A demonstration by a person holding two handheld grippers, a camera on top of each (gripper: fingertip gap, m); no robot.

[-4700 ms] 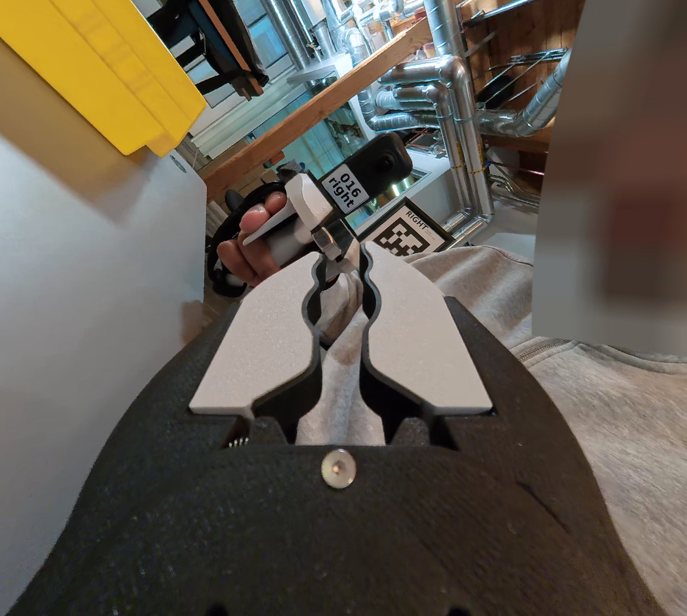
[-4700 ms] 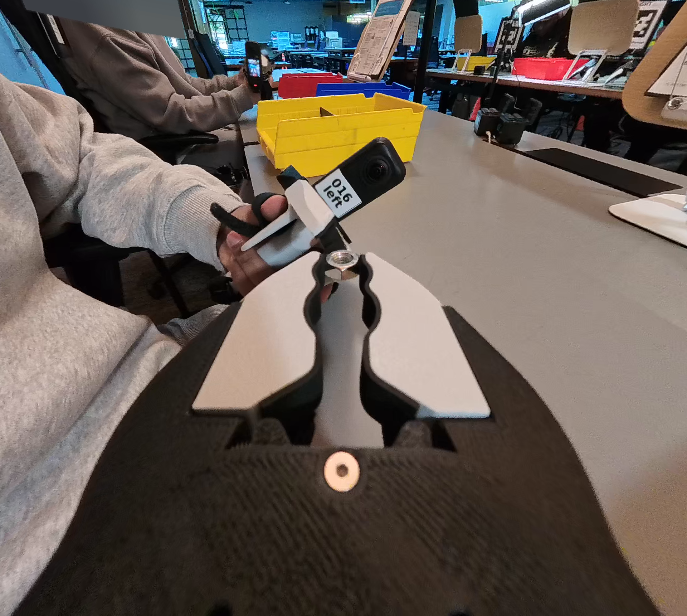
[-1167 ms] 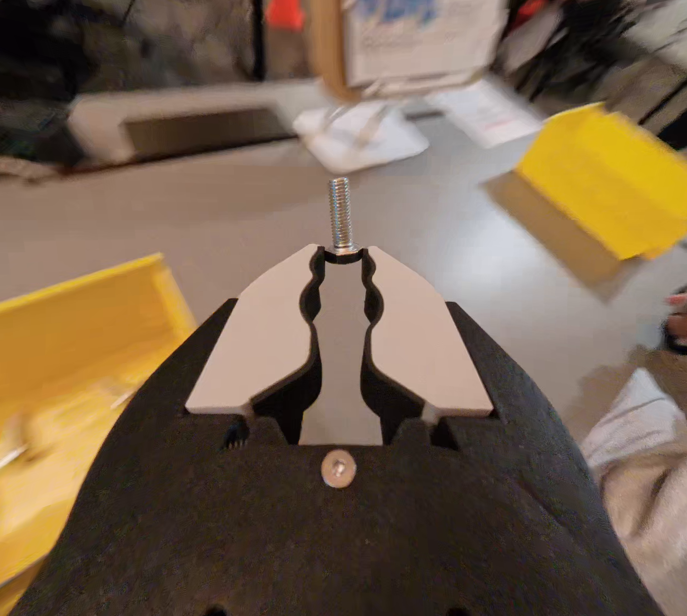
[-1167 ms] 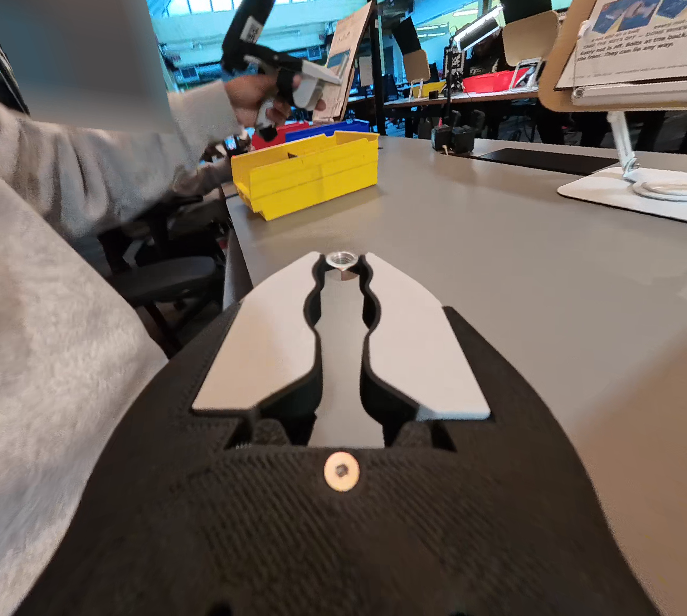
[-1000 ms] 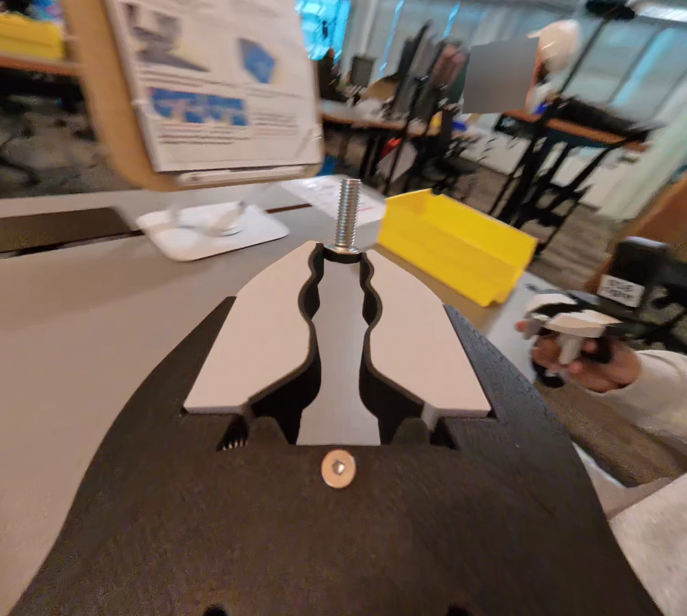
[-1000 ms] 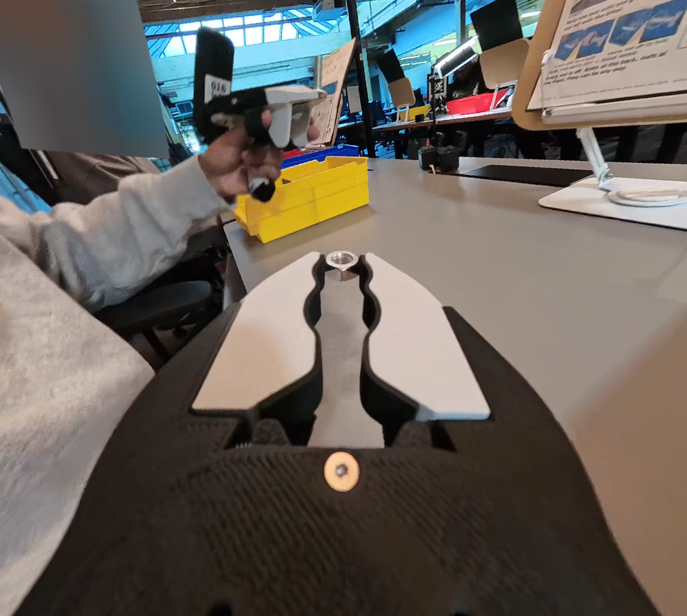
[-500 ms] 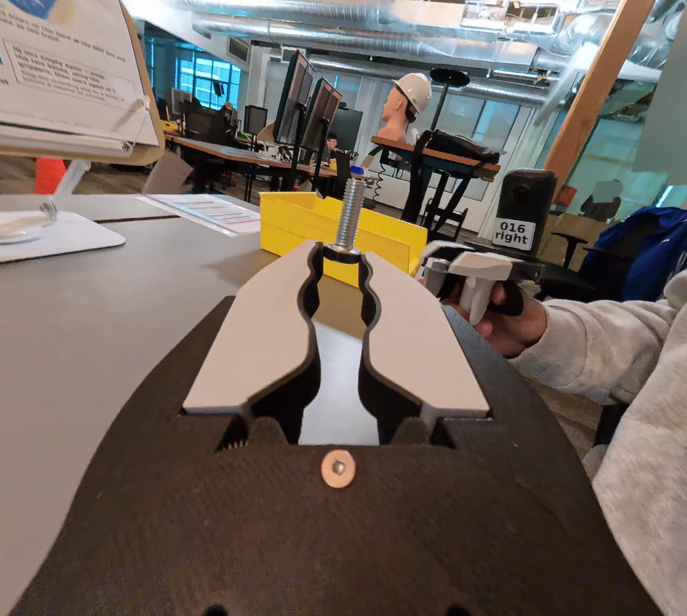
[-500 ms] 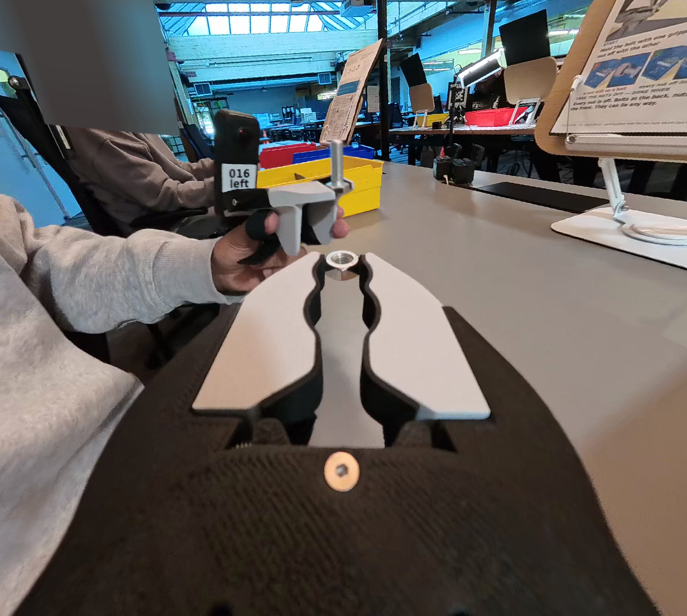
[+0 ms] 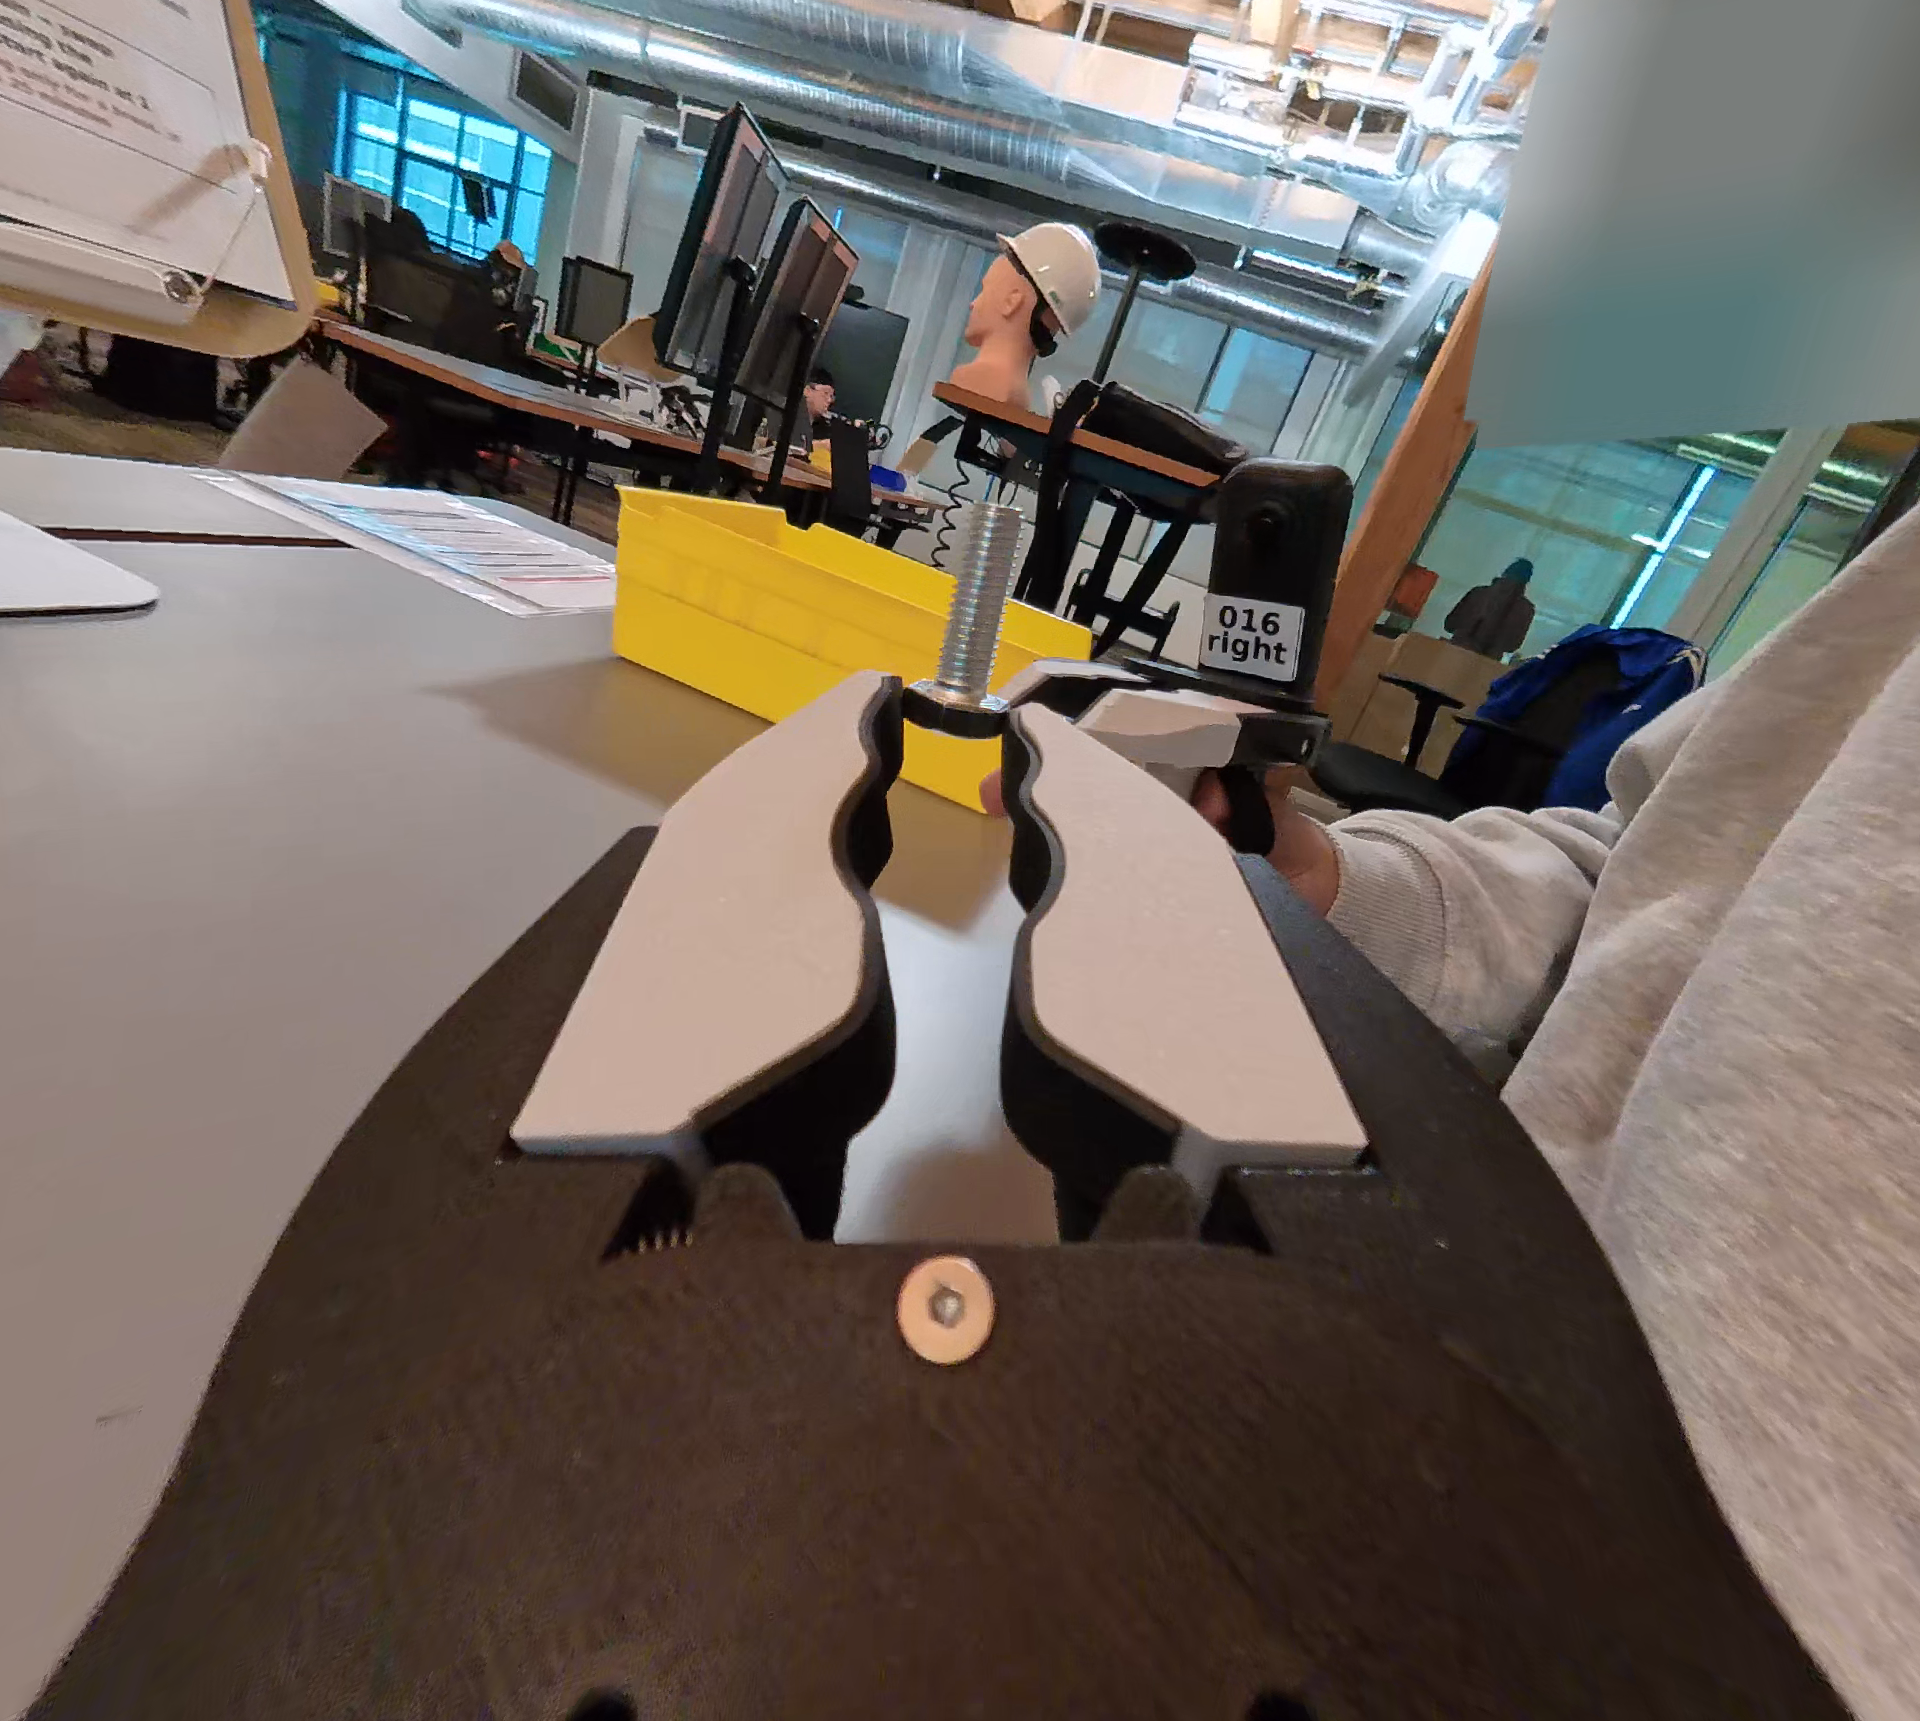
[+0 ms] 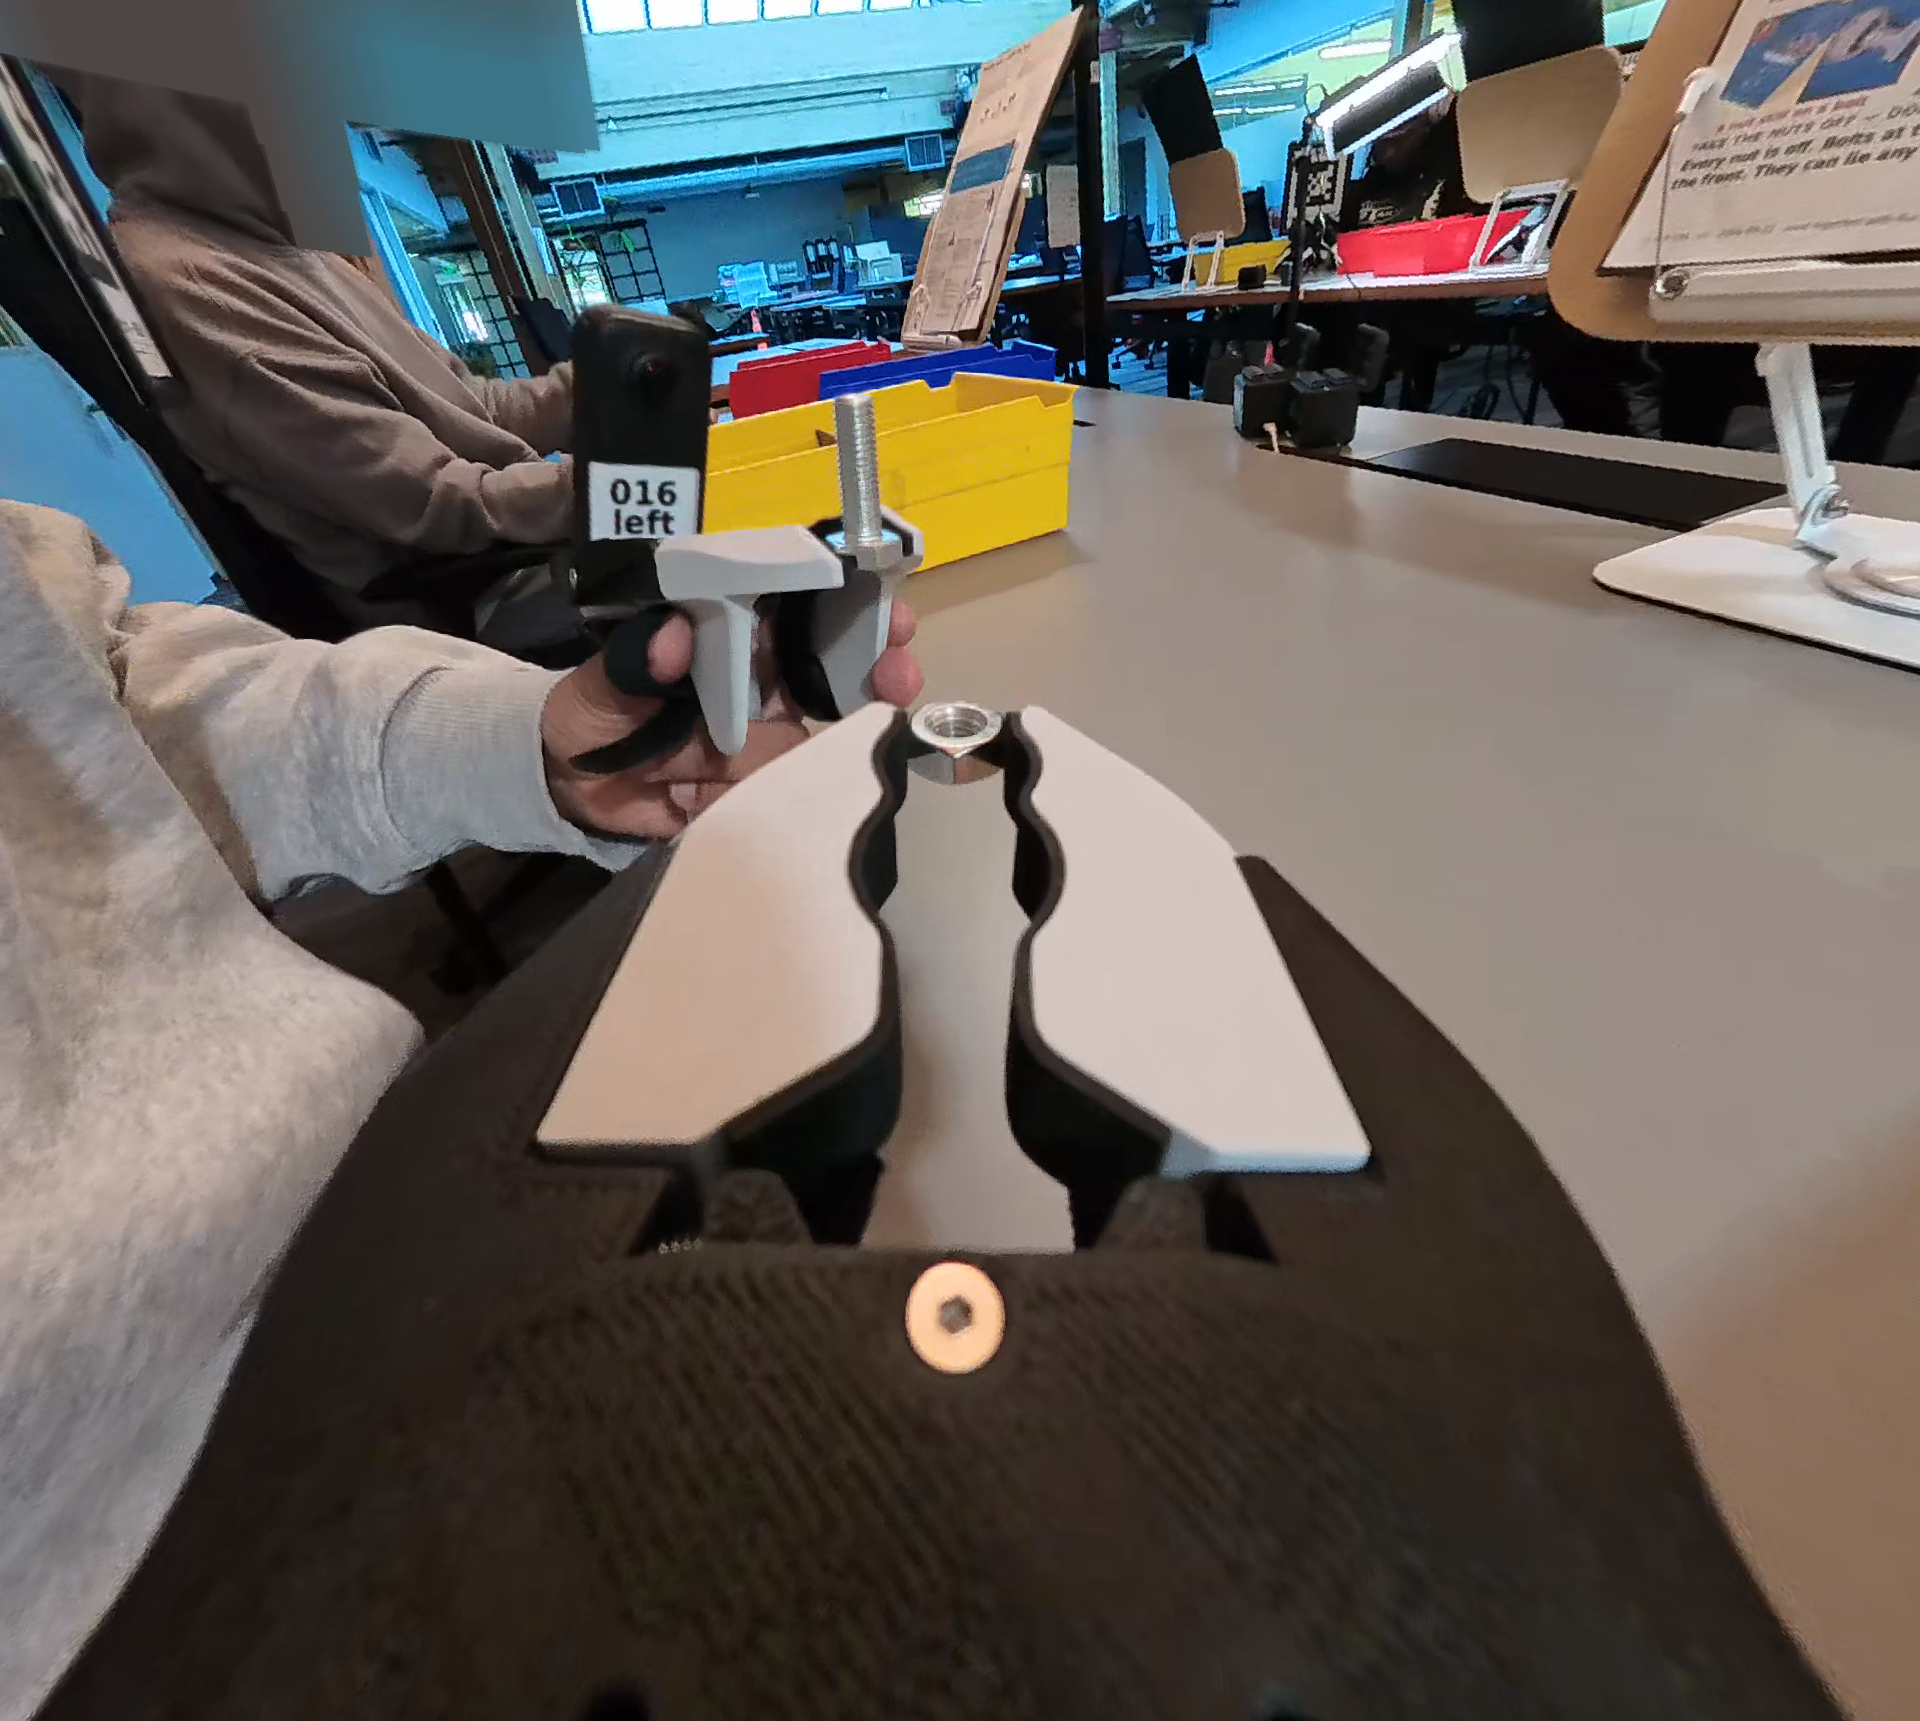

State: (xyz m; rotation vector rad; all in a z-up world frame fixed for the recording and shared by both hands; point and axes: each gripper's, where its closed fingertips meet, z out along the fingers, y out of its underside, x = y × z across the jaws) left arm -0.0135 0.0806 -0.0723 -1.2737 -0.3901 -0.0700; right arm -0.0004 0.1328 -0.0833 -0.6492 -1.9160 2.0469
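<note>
Here the left gripper point(image 9: 954, 715) has its jaws pinched on the hexagonal head of a silver bolt point(image 9: 971, 606), whose threaded shank stands upright. The right gripper point(image 10: 954, 741) has its jaws clamped on a silver hex nut point(image 10: 954, 739), bore facing up, held just beside and lower than the bolt. Both hover above the grey bench point(image 10: 1403, 736). Behind them a yellow bin point(image 9: 769, 601) rests on the bench, a document stand point(image 10: 1766, 466) to one side.
</note>
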